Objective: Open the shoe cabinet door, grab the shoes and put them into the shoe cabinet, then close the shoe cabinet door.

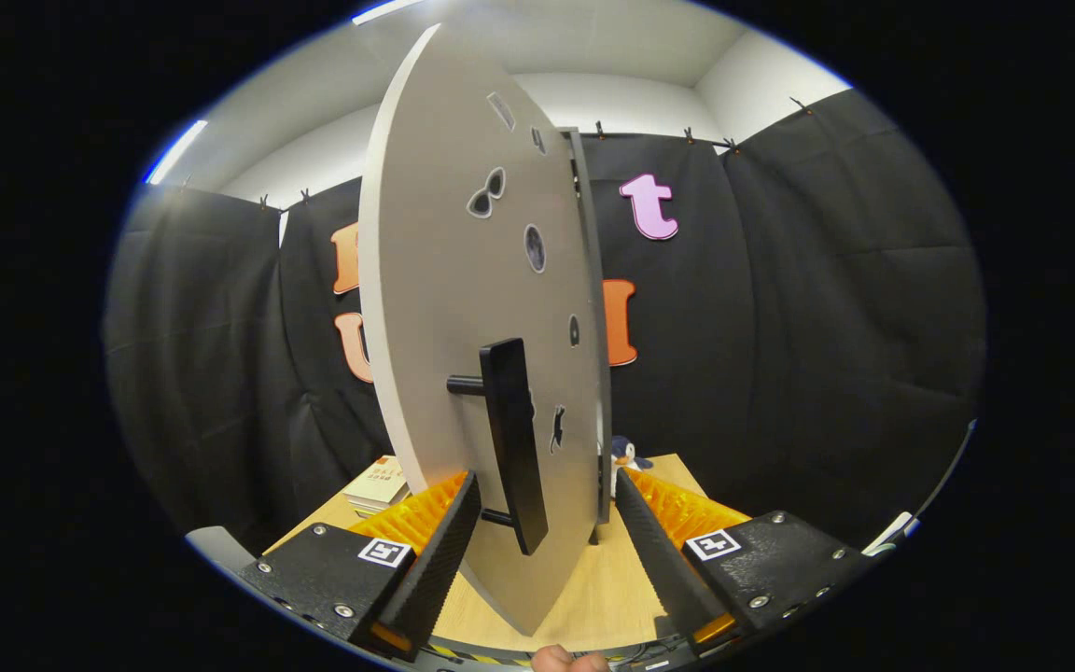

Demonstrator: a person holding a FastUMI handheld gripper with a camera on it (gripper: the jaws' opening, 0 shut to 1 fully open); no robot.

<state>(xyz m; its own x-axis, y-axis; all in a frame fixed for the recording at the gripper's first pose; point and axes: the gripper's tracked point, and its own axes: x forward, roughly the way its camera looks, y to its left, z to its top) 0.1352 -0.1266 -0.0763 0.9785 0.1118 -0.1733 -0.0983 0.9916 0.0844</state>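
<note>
The shoe cabinet door point(463, 280), a pale grey panel with small dark stickers point(487, 194) on its face, stands upright and swung open, seen nearly edge-on. Its lower part sits between the two fingers and reaches close to the camera. The cabinet's frame edge point(593, 317) shows as a thin strip along the door's far right side.

The wooden tabletop point(612, 597) lies beneath the door and the fingers.

The gripper point(547, 499) is spread wide, one finger on each side of the door. Neither finger can be seen pressing on the panel.

The black bar handle point(513, 439) stands vertically on two posts off the door's face, between the fingers and nearer the left one.

A stack of books point(377, 487) rests on the table, far left. A small penguin toy point(626, 455) sits far right, beyond the door.
</note>
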